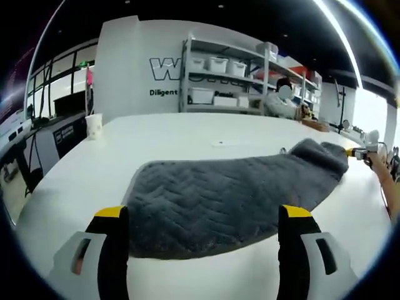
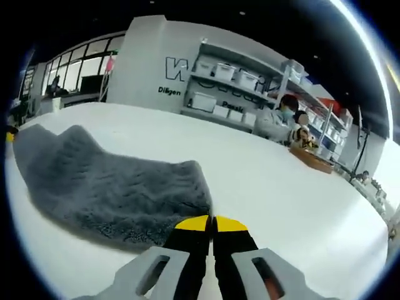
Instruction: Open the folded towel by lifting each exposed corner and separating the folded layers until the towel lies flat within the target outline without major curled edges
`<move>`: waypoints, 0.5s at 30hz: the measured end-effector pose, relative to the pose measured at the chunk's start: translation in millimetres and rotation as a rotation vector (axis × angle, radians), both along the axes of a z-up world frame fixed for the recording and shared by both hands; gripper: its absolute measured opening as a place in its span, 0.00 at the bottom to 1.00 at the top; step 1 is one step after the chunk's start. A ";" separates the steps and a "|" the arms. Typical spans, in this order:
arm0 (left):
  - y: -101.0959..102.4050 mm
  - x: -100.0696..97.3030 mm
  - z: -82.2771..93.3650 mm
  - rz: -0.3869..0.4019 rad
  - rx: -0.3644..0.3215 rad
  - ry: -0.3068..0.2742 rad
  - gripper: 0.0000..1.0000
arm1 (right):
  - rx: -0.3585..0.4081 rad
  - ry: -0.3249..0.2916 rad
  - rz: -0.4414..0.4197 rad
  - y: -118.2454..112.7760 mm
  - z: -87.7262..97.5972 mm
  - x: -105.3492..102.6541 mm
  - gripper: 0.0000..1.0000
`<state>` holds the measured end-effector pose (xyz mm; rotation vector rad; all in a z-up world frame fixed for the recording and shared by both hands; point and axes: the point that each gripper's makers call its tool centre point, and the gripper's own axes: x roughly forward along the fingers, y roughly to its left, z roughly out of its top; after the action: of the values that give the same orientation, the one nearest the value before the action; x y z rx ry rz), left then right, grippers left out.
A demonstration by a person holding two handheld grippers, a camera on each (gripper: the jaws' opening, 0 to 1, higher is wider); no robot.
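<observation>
A grey quilted towel [image 1: 231, 194] lies spread across the white table [image 1: 175, 134]. Its far right corner bunches up in a raised hump. My left gripper [image 1: 203, 215] is open wide, with its yellow-tipped jaws on either side of the towel's near edge and nothing between them. My right gripper [image 1: 357, 152] meets the raised corner at the right, with a person's arm [image 1: 384, 181] behind it. In the right gripper view the towel [image 2: 106, 181] stretches away to the left, and the right gripper [image 2: 212, 224] is shut with its tips pressed together on the towel's near corner.
A white paper cup [image 1: 94, 125] stands at the table's far left edge. Metal shelves with white bins [image 1: 219, 81] line the back wall, with a seated person [image 2: 281, 119] in front of them. A wooden tray [image 2: 312, 159] sits on the table's far right side.
</observation>
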<state>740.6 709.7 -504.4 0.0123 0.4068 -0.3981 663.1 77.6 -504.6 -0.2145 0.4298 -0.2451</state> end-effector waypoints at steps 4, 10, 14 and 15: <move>0.8 1.2 -0.1 0.001 0.001 0.000 0.98 | -0.012 0.018 -0.016 -3.6 -4.1 -3.3 0.00; 2.0 3.5 -0.3 0.002 0.003 0.001 0.97 | -0.031 0.022 -0.041 -11.2 -3.9 -8.0 0.00; 2.1 4.2 -0.7 0.001 0.003 0.003 0.97 | -0.045 0.035 -0.068 -22.3 -6.7 -12.1 0.00; 2.0 3.8 -0.7 0.000 0.004 0.003 0.97 | -0.047 0.036 -0.073 -25.4 -6.7 -12.8 0.00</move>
<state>744.4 711.7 -505.1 0.0154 0.4104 -0.3969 650.2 52.1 -511.3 -0.2495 0.4682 -0.3230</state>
